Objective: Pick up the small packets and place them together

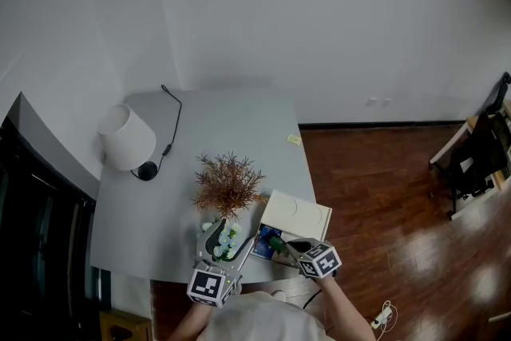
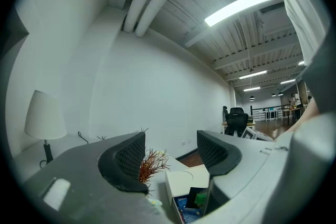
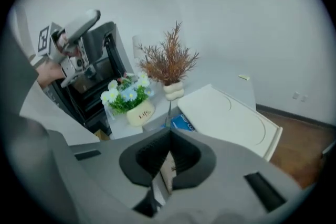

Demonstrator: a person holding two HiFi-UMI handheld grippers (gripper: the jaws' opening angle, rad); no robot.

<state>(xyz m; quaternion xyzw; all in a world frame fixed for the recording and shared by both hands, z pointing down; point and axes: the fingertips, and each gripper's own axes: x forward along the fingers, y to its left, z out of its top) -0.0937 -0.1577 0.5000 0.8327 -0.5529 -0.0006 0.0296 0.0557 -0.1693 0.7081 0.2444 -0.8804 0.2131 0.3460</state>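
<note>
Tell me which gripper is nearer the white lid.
Right. The right gripper, holding a packet, is beside the white lid; the left gripper is farther off, by the flower pot.

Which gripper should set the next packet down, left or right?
Right. The right gripper is shut on a thin packet, close by the open box. The left gripper is open and empty, pointing level.

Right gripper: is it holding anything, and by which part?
The right gripper is shut on a thin pale packet, pinched flat by its far end. The left gripper is open and empty.
</note>
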